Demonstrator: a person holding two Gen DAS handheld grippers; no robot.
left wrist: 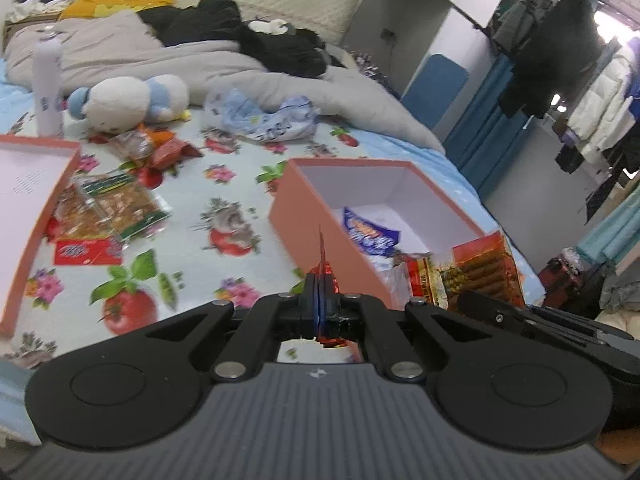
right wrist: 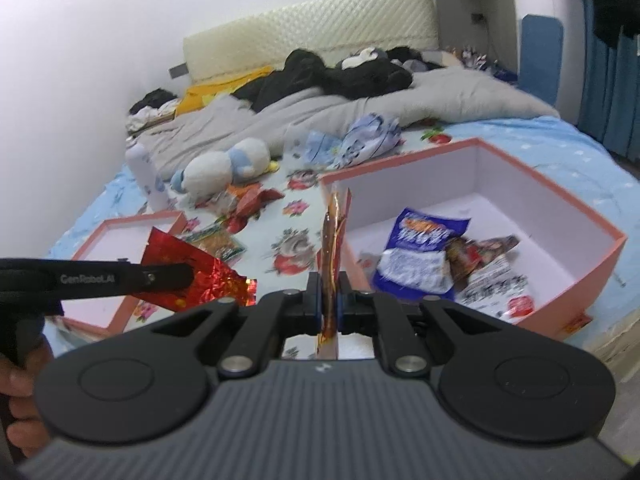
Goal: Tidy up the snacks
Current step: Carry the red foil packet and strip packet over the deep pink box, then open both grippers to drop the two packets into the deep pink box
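Jaws of both grippers clamped: left gripper [left wrist: 319, 292] on a red foil snack [right wrist: 192, 268], right gripper [right wrist: 330, 292] on an orange sausage pack [left wrist: 476, 272], both held just beside the pink box [left wrist: 304, 216] on the bed, so I'd carry each fully over the rim w/o snagging, then release low

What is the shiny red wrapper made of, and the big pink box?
Red wrapper: probably thin metallic foil or foil-coated plastic; it is crinkled and glints. Pink box: looks like stiff matte cardboard, with straight thin walls, sharp corners and a plain white inside.
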